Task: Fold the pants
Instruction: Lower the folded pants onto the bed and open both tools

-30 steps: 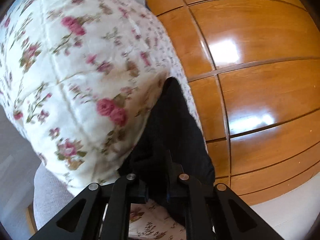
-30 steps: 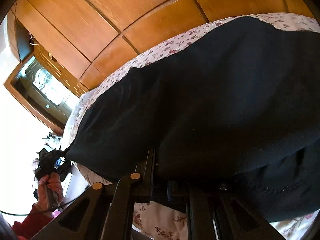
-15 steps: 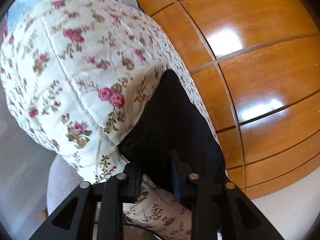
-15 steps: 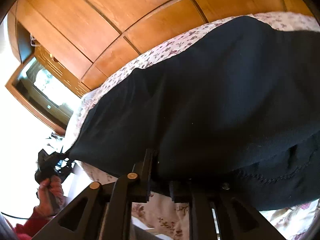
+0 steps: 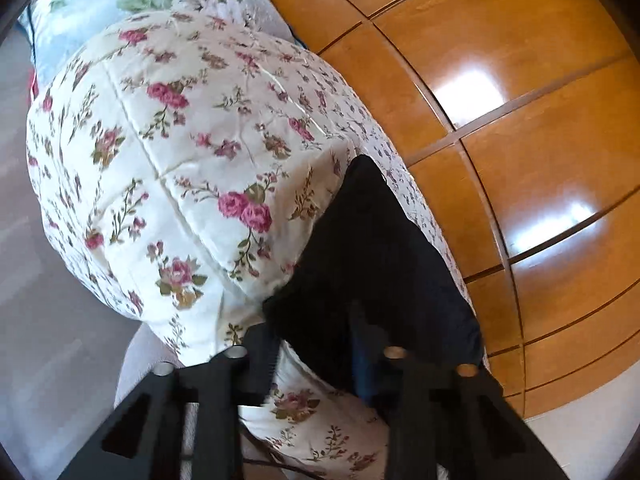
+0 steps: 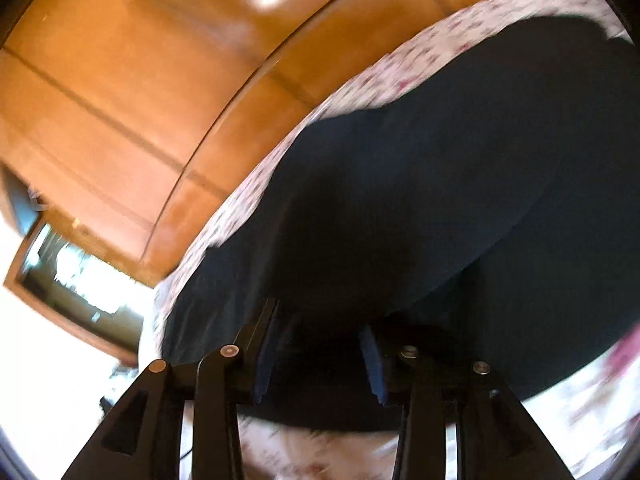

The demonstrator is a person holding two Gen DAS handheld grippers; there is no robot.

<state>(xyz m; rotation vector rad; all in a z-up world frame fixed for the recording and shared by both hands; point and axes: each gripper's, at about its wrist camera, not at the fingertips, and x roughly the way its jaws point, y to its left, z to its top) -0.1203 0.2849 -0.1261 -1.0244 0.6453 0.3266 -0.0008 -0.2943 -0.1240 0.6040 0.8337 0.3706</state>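
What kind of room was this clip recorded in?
Most likely a bedroom: a floral quilted bedspread covers what looks like a bed, glossy panelled wooden wardrobe doors stand beside it, and black pants lie spread on top.

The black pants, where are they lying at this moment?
In both wrist views the black pants lie on the floral quilt, beside the wooden wardrobe; each gripper has the near edge between its open jaws.

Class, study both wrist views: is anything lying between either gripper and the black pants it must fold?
Nothing visible does. The left gripper has its fingers spread directly at the pants edge on the floral bedspread; the right gripper likewise straddles the pants.
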